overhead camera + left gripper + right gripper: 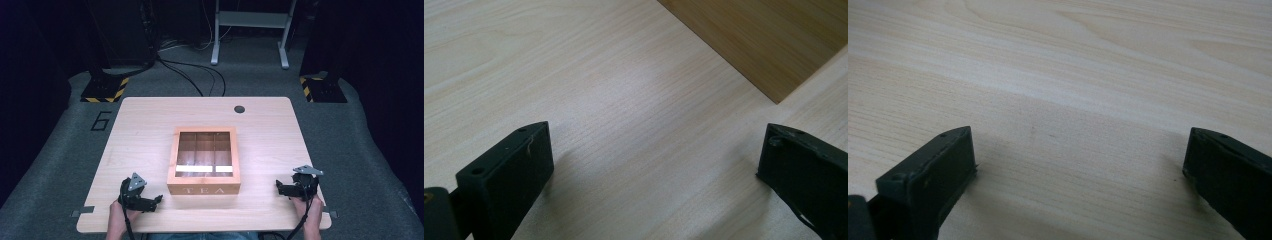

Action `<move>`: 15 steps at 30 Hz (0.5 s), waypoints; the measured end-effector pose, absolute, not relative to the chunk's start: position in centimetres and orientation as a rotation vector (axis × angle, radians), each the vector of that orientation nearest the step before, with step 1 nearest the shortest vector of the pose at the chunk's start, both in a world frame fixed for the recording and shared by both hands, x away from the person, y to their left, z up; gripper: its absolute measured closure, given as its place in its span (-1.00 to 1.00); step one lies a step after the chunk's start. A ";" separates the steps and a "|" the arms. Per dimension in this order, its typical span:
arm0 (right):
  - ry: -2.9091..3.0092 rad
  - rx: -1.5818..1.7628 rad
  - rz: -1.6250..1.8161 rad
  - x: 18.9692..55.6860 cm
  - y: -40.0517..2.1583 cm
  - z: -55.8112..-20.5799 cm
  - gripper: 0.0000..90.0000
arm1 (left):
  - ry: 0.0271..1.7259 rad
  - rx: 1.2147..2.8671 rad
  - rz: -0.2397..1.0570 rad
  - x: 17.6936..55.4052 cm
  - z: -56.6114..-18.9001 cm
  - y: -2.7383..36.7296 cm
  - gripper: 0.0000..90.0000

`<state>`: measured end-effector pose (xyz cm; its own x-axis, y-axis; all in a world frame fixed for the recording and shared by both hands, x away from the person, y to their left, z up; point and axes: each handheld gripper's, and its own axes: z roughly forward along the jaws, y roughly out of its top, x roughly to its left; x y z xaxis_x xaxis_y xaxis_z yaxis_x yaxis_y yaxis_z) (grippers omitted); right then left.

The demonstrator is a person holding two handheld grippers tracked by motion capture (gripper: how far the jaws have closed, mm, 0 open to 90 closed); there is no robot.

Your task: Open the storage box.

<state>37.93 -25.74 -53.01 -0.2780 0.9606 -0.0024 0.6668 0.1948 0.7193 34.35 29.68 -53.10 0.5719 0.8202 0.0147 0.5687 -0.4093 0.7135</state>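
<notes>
- Tea box sits mid-table, a bit nearer the person's edge; wooden frame, glass lid shut, "TEA" lettered on the near wall. Dividers visible through the glass; contents can't be made out.
- Table is light wood with a dark round grommet near the far edge, beyond the box.
- Left gripper rests low on the table near the box's near-left corner, tips aimed toward the box, not touching it. Hand behind it at the table's near edge.
- Left gripper view: left gripper jaws wide apart, bare tabletop between them. Corner of the box wall shows at top right, beyond the jaw tips, apart from them.
- Right gripper sits on the table to the right of the box, tips pointing left toward its near-right corner, clear gap between. Grey three-cornered plate on top; hand behind it near the table's near-right corner.
- Right gripper view: right gripper jaws spread wide too, wood grain between them, nothing gripped.
- The two grippers are well apart, box between them.
- Floor around the table is grey carpet; a "6" mark off the table's far-left corner, a grey stand farther back.
</notes>
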 end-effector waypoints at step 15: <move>2.016 1.521 0.857 37.9 -25.7 -53.0 -1.00 | 1.131 2.114 0.495 34.3 -53.2 29.6 -1.00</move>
<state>37.93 -25.70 -53.01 -0.2749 0.9615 0.0007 0.6680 0.1905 0.7194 34.34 29.61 -53.19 0.5502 0.8349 0.0133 0.5763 -0.3912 0.7176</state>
